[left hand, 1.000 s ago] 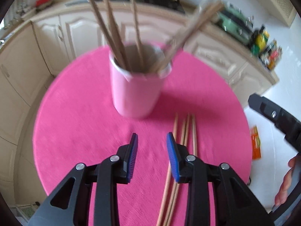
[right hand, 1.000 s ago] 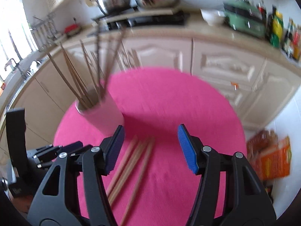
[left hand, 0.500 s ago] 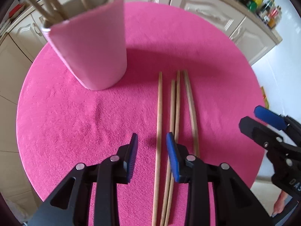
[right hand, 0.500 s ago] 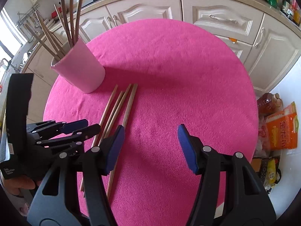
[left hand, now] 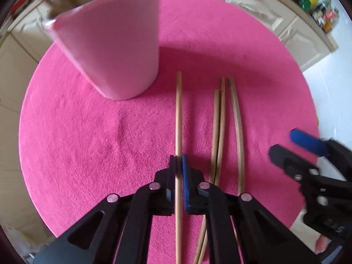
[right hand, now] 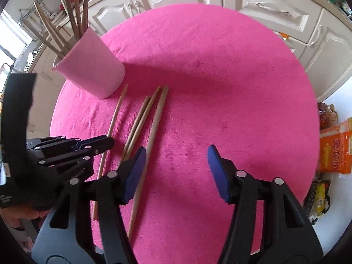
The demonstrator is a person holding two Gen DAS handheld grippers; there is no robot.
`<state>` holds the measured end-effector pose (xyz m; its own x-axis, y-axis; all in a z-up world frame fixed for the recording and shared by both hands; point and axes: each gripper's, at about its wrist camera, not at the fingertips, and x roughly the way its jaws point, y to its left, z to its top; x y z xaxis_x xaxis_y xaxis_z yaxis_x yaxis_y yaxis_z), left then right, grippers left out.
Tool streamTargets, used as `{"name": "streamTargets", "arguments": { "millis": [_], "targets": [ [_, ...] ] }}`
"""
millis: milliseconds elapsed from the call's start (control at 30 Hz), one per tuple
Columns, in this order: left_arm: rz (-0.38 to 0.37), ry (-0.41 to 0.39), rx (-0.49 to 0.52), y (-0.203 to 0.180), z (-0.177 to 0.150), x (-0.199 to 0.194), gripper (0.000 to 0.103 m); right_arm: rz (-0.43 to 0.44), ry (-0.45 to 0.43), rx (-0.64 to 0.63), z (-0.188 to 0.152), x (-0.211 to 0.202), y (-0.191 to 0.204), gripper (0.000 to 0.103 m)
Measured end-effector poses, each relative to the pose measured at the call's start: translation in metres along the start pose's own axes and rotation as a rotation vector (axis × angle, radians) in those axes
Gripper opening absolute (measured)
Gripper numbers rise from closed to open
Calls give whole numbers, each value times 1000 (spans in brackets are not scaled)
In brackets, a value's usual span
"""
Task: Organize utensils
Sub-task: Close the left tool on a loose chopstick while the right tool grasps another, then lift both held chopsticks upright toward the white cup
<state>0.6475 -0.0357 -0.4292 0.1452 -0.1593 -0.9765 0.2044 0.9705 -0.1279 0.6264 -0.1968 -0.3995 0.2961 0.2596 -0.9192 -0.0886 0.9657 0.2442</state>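
A pale pink cup (left hand: pixel 114 50) (right hand: pixel 92 66) stands on the round pink-covered table (left hand: pixel 88 143) (right hand: pixel 220 77), with several wooden chopsticks (right hand: pixel 77 6) upright in it. Beside the cup lies the leftmost chopstick (left hand: pixel 178 114) (right hand: pixel 116 112), and my left gripper (left hand: pixel 178 165) (right hand: pixel 107 142) is shut on it, pointing steeply down. Three more chopsticks (left hand: pixel 220 121) (right hand: pixel 143 116) lie to its right. My right gripper (right hand: pixel 177 154) (left hand: pixel 283 143) hangs low over the cloth, its jaws closing but still wide. The rightmost chopstick (right hand: pixel 157 118) runs just inside its left finger; no pad presses it.
Cream kitchen cabinets (right hand: pixel 264 2) curve round the far side of the table. On the floor at the right stand orange packets (right hand: pixel 334 149) and a bottle (right hand: pixel 327 114). Bottles and jars (left hand: pixel 316 6) crowd the counter. A hand (right hand: pixel 24 215) holds the left gripper.
The left gripper sank onto the loose chopsticks and shut on the leftmost one. The right gripper came down towards the cloth, tilted more steeply, and its jaws narrowed a little.
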Motion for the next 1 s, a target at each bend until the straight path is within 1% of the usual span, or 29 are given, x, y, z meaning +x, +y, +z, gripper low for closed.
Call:
{"name": "streamTargets", "arguments": {
  "millis": [33, 67, 100, 233, 367, 433, 533, 633, 733, 767, 800, 833, 900, 933, 1000],
  "targets": [
    [-6, -12, -7, 3, -1, -3, 6, 5, 24, -6, 2, 5, 4, 46],
    [-13, -23, -5, 5, -2, -6, 6, 12, 40, -9, 3, 8, 6, 37],
    [-20, -32, -2, 5, -3, -10, 6, 19, 57, -12, 4, 12, 9, 34],
    [-24, -56, 7, 9, -9, -20, 6, 17, 95, -28, 12, 24, 22, 31],
    [-27, -61, -3, 17, -18, -23, 6, 8, 129, -32, 16, 34, 31, 24],
    [-27, -60, -3, 22, -23, -24, 6, -9, 145, -36, 18, 39, 35, 21],
    [-34, -58, 3, 26, -29, -26, 6, -37, 149, -37, 22, 43, 40, 20],
    [-40, -57, -2, 36, -39, -30, 6, -76, 150, -55, 24, 45, 45, 13],
    [-44, -60, 0, 41, -45, -33, 6, -91, 148, -77, 27, 48, 50, 11],
    [-45, -62, 1, 46, -48, -37, 6, -89, 150, -78, 27, 48, 50, 11],
    [-45, -63, 3, 40, -39, -32, 6, -81, 153, -73, 28, 48, 49, 11],
    [-48, -68, 6, 41, -38, -34, 6, -68, 158, -62, 28, 47, 46, 10],
    [-57, -85, 19, 41, -40, -39, 6, -16, 159, -17, 30, 44, 37, 8],
    [-59, -93, 26, 41, -43, -42, 6, 5, 151, 2, 30, 40, 33, 7],
    [-67, -112, 42, 40, -47, -48, 6, 17, 130, 16, 30, 32, 29, 7]
  ]
}}
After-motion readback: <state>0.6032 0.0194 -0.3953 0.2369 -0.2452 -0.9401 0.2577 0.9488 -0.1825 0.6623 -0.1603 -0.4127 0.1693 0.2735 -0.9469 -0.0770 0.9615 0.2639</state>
